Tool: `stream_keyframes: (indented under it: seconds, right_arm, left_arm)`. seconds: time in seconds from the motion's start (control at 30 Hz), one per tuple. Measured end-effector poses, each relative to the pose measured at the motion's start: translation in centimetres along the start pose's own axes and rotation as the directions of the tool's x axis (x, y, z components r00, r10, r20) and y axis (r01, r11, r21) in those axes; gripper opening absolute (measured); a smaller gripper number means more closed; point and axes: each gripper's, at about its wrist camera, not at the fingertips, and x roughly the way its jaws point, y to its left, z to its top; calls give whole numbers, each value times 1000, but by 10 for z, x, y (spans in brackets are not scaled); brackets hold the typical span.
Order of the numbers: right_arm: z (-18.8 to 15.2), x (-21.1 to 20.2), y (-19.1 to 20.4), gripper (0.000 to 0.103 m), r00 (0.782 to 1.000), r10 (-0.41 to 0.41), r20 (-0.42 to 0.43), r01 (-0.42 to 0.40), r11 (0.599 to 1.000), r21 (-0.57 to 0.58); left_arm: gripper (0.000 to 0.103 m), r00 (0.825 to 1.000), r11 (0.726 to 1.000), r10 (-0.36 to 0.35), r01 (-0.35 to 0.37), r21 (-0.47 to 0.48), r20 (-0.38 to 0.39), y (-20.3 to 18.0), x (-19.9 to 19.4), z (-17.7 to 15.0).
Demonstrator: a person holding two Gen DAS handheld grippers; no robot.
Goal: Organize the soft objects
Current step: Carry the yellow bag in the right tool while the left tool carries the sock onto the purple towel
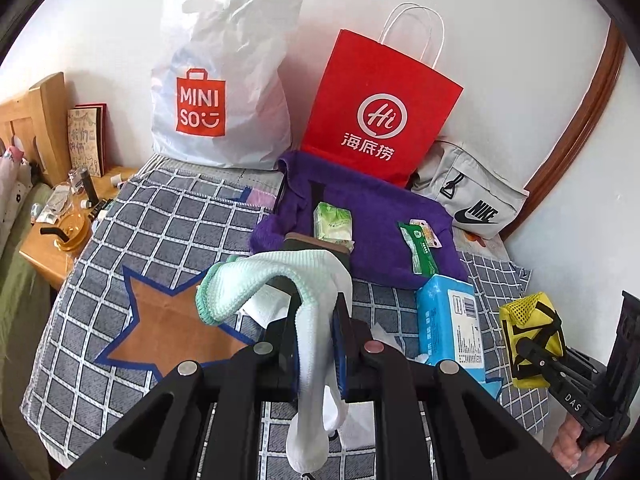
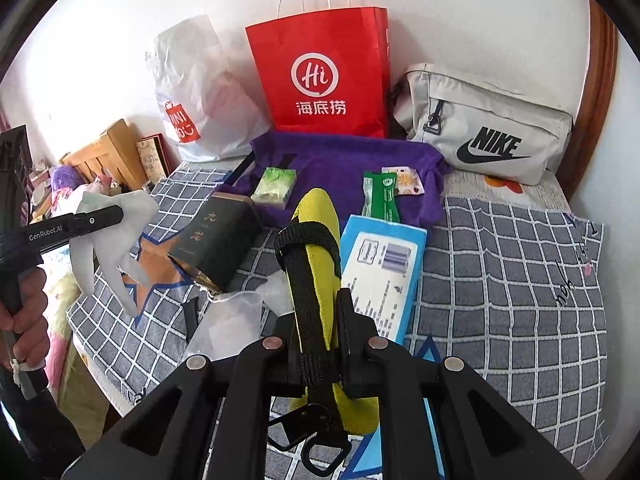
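My left gripper (image 1: 316,308) is shut on a white knit glove (image 1: 280,276) with a mint-green cuff, which drapes over the fingers and hangs down. In the right wrist view the same glove (image 2: 108,240) dangles from the left gripper (image 2: 114,214) at the left, above the bed. My right gripper (image 2: 316,296) is shut on a yellow mesh pouch (image 2: 316,216) with black straps and a clip hanging below. In the left wrist view that pouch (image 1: 532,320) hangs at the right in the right gripper (image 1: 538,354). A purple fuzzy cloth (image 1: 372,216) lies spread farther back.
On the purple cloth lie a green tissue packet (image 1: 334,222) and a green wipes pack (image 1: 418,246). A blue tissue pack (image 1: 448,316) and a dark box (image 2: 218,240) lie on the checked blanket (image 1: 168,224). Against the wall stand a white Miniso bag (image 1: 220,76), a red paper bag (image 1: 380,108) and a grey Nike bag (image 1: 472,196). A cluttered bedside table (image 1: 60,240) stands left.
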Motion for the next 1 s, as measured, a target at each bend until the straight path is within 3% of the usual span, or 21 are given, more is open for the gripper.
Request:
stream_keyframes:
  seconds: [0.67, 1.0]
  right_arm:
    - [53, 25, -22, 11, 999, -28, 28, 27, 999, 26]
    - [82, 54, -33, 12, 999, -34, 38, 33, 999, 29]
  left_arm:
    - [13, 1000, 997, -30, 30, 68, 7, -35, 29, 59]
    - [13, 1000, 996, -19, 19, 87, -1, -48, 61, 86]
